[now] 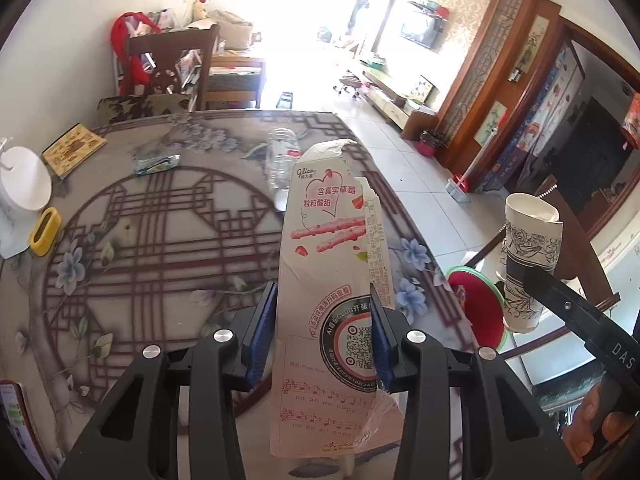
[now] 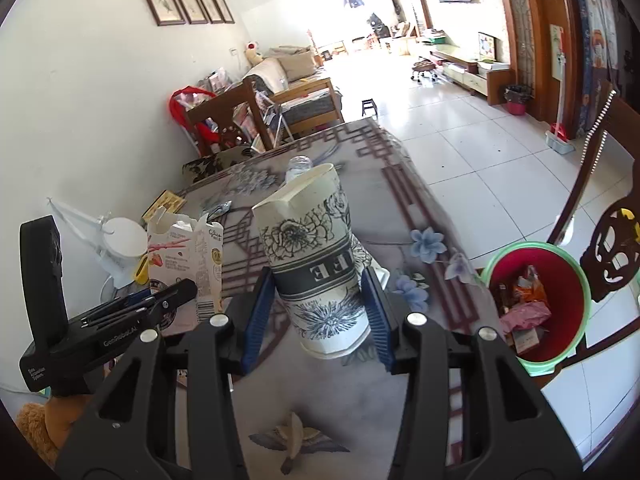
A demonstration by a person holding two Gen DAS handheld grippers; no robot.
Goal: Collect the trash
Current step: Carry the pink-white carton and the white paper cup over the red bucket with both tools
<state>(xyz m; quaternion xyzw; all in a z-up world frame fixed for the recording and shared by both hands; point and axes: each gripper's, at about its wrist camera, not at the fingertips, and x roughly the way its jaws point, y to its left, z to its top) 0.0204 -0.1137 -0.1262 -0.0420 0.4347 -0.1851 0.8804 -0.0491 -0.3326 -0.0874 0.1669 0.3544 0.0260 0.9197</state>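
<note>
My left gripper [image 1: 324, 320] is shut on a torn pink Glico snack box [image 1: 320, 248] and holds it above the table; the box also shows in the right wrist view [image 2: 180, 256]. My right gripper [image 2: 320, 300] is shut on a crushed white paper cup with black flower print [image 2: 316, 264], upside down, above the table; the cup also shows in the left wrist view [image 1: 528, 256]. A red bin with a green rim [image 2: 536, 300] holding wrappers stands on the floor to the right of the table. An empty clear plastic bottle [image 1: 282, 164] and a foil wrapper [image 1: 156, 162] lie on the table.
The table [image 1: 168, 240] has a patterned floral cloth. On its left side are a white stand [image 1: 24, 184], a yellow object [image 1: 46, 230] and a yellow box [image 1: 74, 148]. Wooden chairs stand at the far side [image 1: 172, 64] and at the right [image 2: 612, 248].
</note>
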